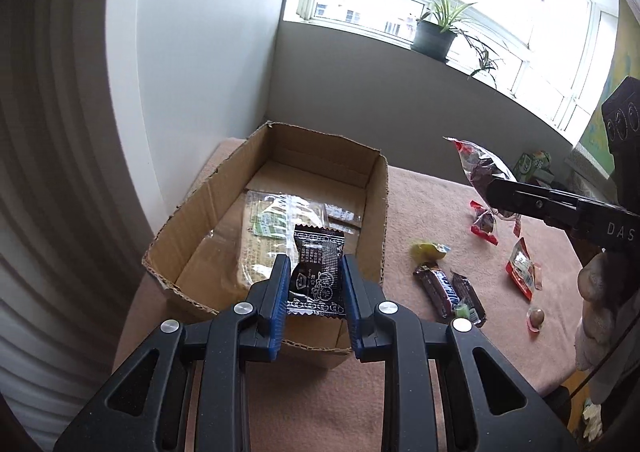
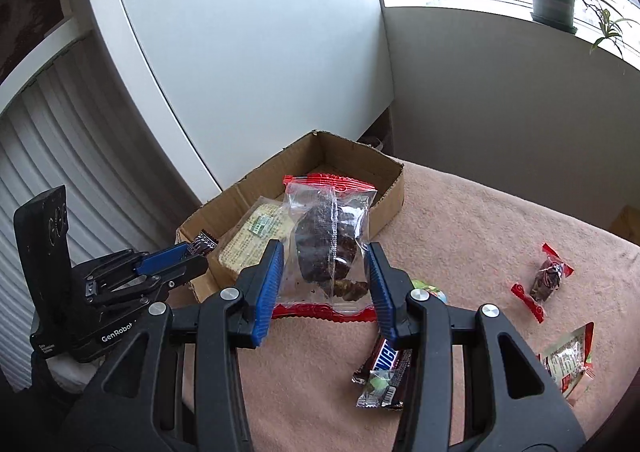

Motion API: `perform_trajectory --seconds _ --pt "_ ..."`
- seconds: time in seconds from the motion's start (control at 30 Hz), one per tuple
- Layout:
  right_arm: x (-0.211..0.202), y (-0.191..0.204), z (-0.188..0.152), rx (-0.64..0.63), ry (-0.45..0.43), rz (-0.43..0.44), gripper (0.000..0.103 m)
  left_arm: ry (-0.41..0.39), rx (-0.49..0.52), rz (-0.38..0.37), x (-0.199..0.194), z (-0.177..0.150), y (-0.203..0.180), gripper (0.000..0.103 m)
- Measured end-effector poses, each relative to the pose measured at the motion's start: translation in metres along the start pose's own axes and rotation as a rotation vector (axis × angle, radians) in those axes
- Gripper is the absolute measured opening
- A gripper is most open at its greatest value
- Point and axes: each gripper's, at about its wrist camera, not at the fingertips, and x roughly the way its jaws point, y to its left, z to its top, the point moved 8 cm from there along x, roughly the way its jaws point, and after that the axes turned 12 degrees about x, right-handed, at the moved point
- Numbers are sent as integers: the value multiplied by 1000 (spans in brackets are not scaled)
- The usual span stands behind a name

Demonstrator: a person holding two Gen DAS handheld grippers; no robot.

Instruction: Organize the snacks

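Left gripper (image 1: 314,284) clamped on crinkled black foil packet (image 1: 318,272) above corrugated cardboard box (image 1: 376,208); right gripper (image 2: 326,288) clamped on clear, red-edged plastic pouch (image 2: 328,236).

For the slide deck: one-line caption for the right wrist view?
Right gripper holds a clear red-edged snack bag near the cardboard box.

Right gripper (image 2: 325,284) fingers (image 2: 269,288) clamp clear red-edged snack bag (image 2: 328,240) near cardboard box (image 2: 384,196).
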Motion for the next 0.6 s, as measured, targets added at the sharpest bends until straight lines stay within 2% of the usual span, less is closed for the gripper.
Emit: perform_trajectory --seconds 0.23,0.5,0.57,0.6 --pt "46 24 9 -24 45 3 44 15 -30 26 11 -1 20 24" --pt "72 27 11 -11 79 -5 44 25 -37 42 18 -1 29 24" --pt "75 26 12 -2 78 -13 50 33 -41 44 20 -2 32 24" --pt "75 24 13 5 77 -16 61 34 -45 45 21 -2 33 25"
